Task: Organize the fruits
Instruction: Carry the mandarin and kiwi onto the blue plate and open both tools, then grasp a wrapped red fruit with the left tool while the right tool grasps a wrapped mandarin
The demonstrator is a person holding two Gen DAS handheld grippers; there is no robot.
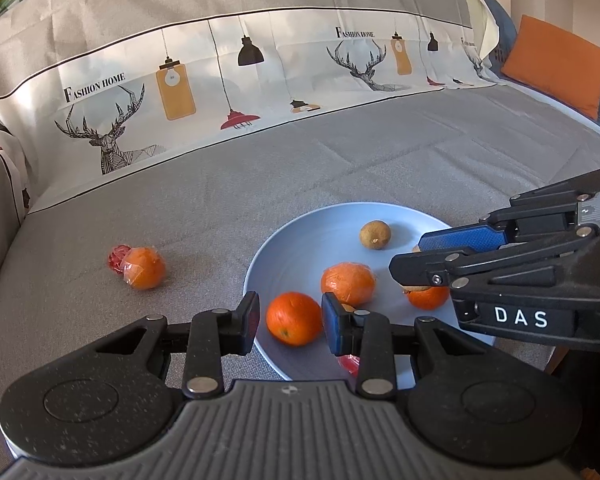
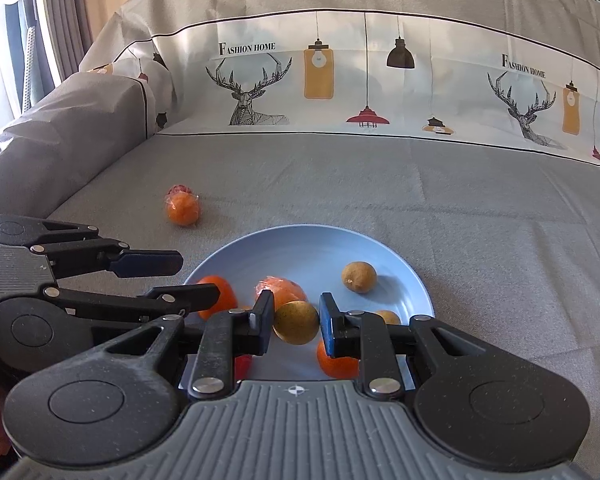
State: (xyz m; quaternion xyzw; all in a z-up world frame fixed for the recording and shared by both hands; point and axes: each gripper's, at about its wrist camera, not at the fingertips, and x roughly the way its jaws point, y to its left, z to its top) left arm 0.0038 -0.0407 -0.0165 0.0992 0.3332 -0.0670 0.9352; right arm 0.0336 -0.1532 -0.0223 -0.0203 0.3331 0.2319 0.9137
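Oranges are seen on the blue plate [image 1: 300,236] in the left wrist view; one orange [image 1: 294,318] sits between the released jaws of the left gripper [image 1: 290,322], near the plate's front edge. "DAS" is read on the right gripper [image 1: 410,258].

In the right wrist view, a brown fruit [image 2: 296,322] is bracketed by the right gripper's jaws, whether gripped cannot be told; it should be lowered gently onto bare plate. "FASHION HOME" is printed on the sofa cover [image 2: 340,184].

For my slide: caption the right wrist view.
Right tool brackets a brown round fruit over the blue plate.
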